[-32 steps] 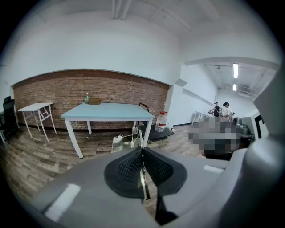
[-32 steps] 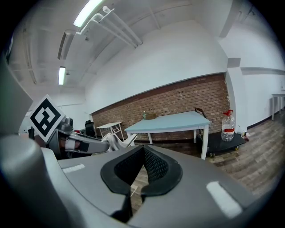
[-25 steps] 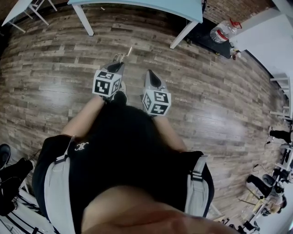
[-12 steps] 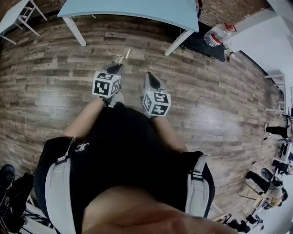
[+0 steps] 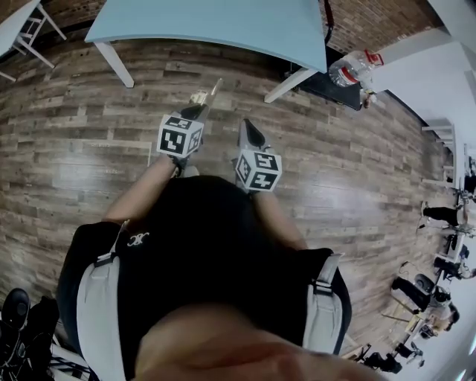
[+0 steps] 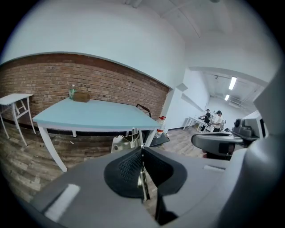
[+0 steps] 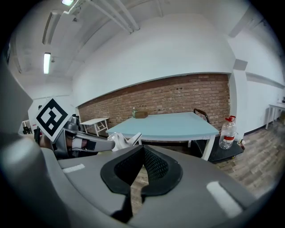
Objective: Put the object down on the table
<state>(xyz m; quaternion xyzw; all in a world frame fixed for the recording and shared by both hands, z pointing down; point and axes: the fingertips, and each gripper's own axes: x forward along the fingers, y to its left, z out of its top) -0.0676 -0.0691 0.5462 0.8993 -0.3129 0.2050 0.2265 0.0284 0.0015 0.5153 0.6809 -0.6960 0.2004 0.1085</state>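
Observation:
A silvery metal object (image 5: 206,95) sticks out forward from my left gripper (image 5: 198,109), whose jaws are shut on it. In the left gripper view the metal piece (image 6: 127,142) shows just past the pads (image 6: 129,167). My right gripper (image 5: 244,128) is beside the left one, shut with nothing between its pads; from its own view the left gripper and the metal object (image 7: 124,140) lie to the left. The light blue table (image 5: 223,26) stands ahead, its top (image 6: 89,113) beyond both grippers, which are over the wooden floor.
A brown box (image 6: 81,96) and a green bottle (image 6: 72,91) sit at the table's far edge by the brick wall. A large water bottle (image 5: 353,67) stands on a black cart right of the table. A small white table (image 5: 22,22) stands to the left. People work far right.
The blue table has come closer and fills more of the head view's top. Both grippers have stayed side by side, the left still holding the metal object.

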